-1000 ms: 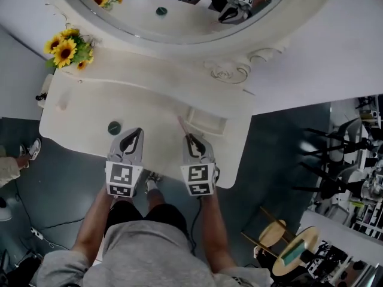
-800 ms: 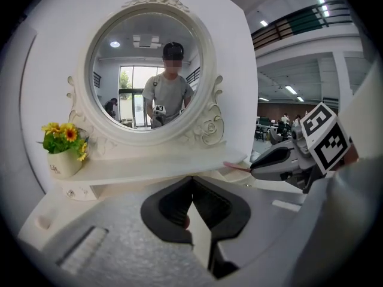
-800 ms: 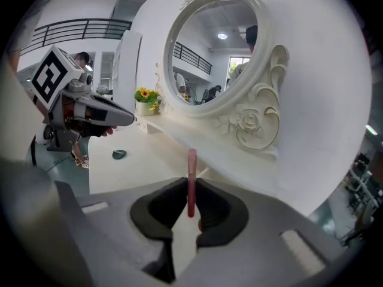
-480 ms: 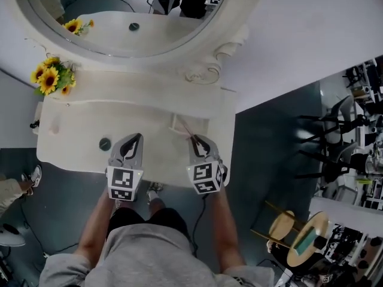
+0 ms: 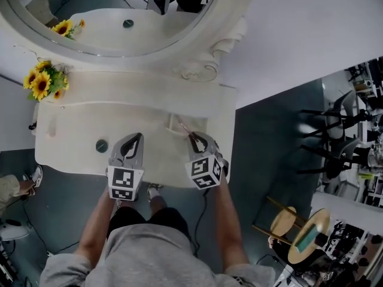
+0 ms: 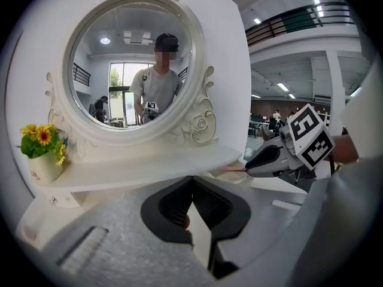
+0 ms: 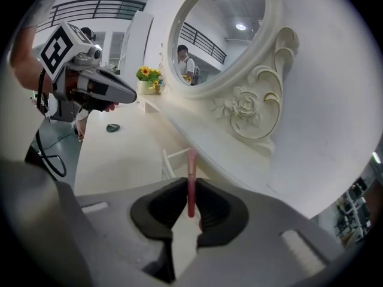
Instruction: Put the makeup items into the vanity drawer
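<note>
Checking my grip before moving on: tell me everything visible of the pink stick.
The pink stick is thin and straight, plastic by its look, with a paler far end. The right gripper is shut on its near part. The rest juts past the pads toward the open drawer. Nothing else visibly touches it.

The vanity (image 5: 78, 130) looks matt painted, mirror (image 5: 108, 5) glossy glass, makeup stick (image 7: 191, 172) smooth

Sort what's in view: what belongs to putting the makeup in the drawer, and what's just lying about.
Belongs to the job:
- pink makeup stick, clamped in the right tool
- open drawer
- dark round compact on the vanity top, probably makeup

Just lying about:
- sunflowers in a vase
- oval mirror
</note>
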Demonstrator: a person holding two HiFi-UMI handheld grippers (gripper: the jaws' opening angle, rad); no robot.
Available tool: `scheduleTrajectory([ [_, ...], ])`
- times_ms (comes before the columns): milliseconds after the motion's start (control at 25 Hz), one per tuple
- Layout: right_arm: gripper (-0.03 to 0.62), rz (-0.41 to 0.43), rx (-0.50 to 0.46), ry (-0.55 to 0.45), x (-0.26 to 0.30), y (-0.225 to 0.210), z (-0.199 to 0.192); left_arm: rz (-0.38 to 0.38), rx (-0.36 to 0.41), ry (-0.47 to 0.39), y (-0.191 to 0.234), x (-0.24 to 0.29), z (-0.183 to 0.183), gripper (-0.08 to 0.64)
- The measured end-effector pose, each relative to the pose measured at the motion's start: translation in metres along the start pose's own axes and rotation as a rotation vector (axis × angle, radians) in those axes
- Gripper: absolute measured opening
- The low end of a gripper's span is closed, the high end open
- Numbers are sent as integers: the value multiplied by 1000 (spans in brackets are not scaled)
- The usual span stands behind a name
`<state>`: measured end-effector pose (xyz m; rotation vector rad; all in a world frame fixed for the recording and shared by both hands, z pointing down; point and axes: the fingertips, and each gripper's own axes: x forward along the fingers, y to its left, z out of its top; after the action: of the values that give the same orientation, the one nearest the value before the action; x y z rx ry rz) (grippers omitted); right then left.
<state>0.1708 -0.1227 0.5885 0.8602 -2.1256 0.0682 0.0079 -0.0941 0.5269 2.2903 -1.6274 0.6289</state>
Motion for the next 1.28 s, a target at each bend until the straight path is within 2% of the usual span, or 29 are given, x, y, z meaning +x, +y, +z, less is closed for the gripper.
scheduleTrajectory([
  [680,52,-12,37,10,18,-14,-5,37,-20,32,3,4,-11,11],
  [840,74,-43,67,-8,18,-20,-5,39,-18,38,2,4,-12,11],
  [1000,141,-51,115,-32,18,-24,-2,41,-16,45,2,4,-13,11],
  [1280,144,-59,142,-42,16,-24,2,34,-9,37,4,3,-10,11],
])
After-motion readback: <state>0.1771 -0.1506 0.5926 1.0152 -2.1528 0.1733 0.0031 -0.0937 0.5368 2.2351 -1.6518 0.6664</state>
